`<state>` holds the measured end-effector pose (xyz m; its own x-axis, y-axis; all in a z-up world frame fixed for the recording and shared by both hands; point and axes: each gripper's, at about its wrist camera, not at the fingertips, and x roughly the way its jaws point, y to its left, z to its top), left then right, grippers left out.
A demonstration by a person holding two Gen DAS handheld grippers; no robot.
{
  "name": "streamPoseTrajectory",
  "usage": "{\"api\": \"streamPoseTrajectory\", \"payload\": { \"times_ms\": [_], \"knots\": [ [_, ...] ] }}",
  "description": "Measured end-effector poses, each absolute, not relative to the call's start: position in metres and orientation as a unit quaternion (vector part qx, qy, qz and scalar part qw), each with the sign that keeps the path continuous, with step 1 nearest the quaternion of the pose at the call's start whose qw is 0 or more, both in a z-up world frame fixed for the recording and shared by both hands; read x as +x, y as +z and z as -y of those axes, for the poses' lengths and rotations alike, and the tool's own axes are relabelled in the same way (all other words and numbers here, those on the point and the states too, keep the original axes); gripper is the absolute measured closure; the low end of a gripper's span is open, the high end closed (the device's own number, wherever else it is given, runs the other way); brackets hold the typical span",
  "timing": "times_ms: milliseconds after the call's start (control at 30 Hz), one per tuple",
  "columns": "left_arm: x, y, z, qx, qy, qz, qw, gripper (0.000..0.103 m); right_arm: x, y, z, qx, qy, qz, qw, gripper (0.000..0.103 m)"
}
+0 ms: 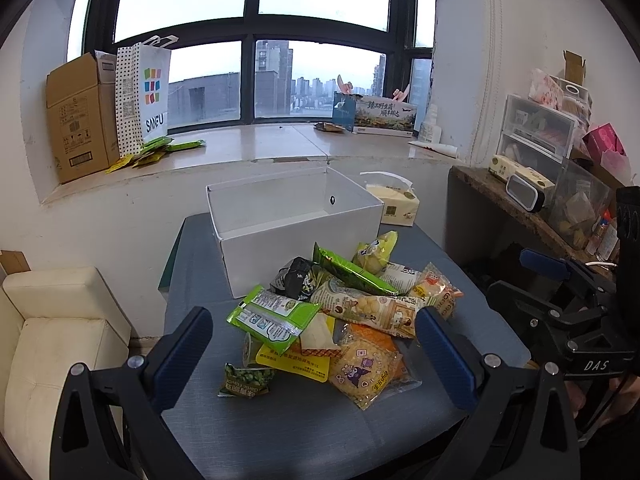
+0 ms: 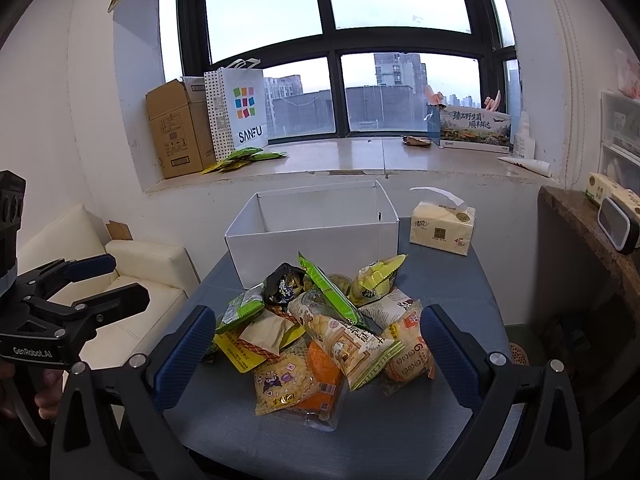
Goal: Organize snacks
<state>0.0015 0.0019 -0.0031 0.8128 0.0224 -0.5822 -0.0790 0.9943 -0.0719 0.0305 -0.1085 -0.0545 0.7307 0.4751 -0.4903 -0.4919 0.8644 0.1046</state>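
Snack heap on blue-grey table, both grippers spread wide and empty.

Left gripper (image 1: 312, 344) hovers over near side of snack pile (image 1: 344, 312), jaws wide apart, nothing between them; right gripper (image 2: 316, 344) likewise wide open, gripping nothing, pile between its 2 fingers in view. White box (image 1: 288, 220) stands open just behind the pile, touching its far edge, no snacks visible inside. Small green pea packet (image 1: 246, 380) lies apart at pile's near-left edge. Tissue pack (image 2: 442, 226) sits right of box on table (image 1: 312, 432). Paper bag (image 1: 144, 92) and cardboard carton (image 1: 80, 120) on windowsill.
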Motion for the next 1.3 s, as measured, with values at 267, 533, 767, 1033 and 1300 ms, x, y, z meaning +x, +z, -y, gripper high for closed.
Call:
{"api": "streamPoseTrajectory", "payload": {
  "times_ms": [267,533,767,1033,1300],
  "knots": [
    [0.0007,-0.0038,-0.003,-0.047,0.031,-0.305,0.951,0.0,0.029,-0.0527,0.1083,-0.017,0.263,-0.256,0.93,0.0],
    [0.002,-0.0047,-0.004,-0.047,0.031,-0.307,0.95,0.0,0.0305,-0.053,0.1082,-0.017,0.261,-0.259,0.93,0.0],
    [0.0016,-0.0048,-0.0036,-0.046,0.031,-0.306,0.95,0.0,0.0307,-0.0525,0.1089,-0.016,0.261,-0.26,0.93,0.0],
    [0.001,-0.0049,-0.004,-0.046,0.034,-0.306,0.95,0.0,0.0316,-0.0527,0.1093,-0.015,0.262,-0.261,0.929,0.0],
    [0.0018,-0.0052,-0.005,-0.046,0.033,-0.307,0.95,0.0,0.0314,-0.0536,0.1091,-0.015,0.262,-0.262,0.929,0.0]
  ]
}}
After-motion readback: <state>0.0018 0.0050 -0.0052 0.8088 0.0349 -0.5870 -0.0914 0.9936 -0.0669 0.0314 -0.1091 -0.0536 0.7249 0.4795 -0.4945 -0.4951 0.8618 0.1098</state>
